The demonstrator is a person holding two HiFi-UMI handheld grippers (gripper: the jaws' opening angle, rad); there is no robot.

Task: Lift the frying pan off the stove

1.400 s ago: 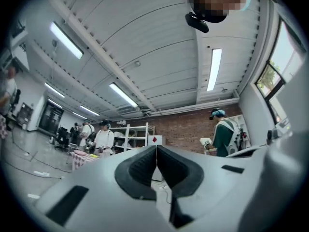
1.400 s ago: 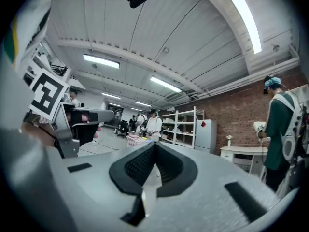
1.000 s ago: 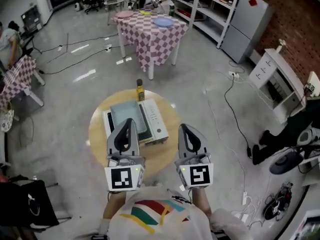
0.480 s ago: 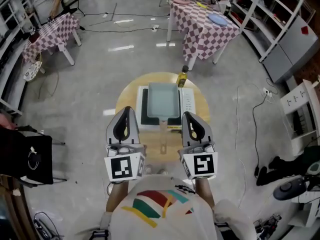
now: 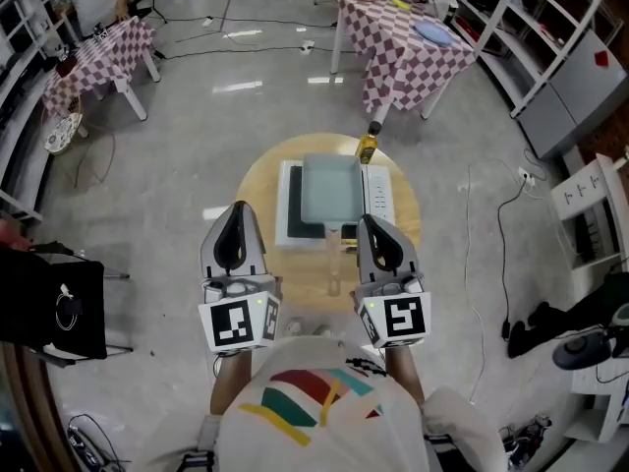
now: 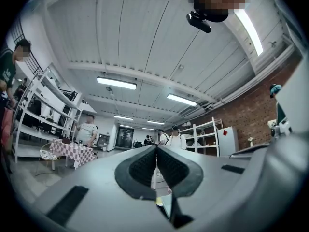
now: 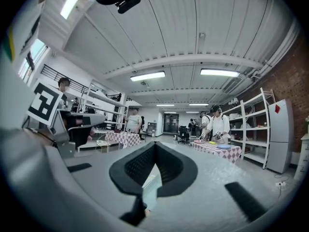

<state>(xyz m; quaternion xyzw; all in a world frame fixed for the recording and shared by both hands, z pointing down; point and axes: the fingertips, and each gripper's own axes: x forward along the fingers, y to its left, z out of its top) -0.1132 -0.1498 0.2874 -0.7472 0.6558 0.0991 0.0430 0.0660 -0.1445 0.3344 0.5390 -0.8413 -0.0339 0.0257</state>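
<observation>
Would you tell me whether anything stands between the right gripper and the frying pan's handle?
Nothing visible does. The handle juts out uncovered beside the right gripper; the bottle stands beyond the stove.

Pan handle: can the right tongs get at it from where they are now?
Probably yes. The handle juts out over the table just left of the right tongs, with nothing between them. The tongs are shut and must open first.

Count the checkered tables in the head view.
2: the left table at upper left, the right table at upper right. More may be out of frame.
</observation>
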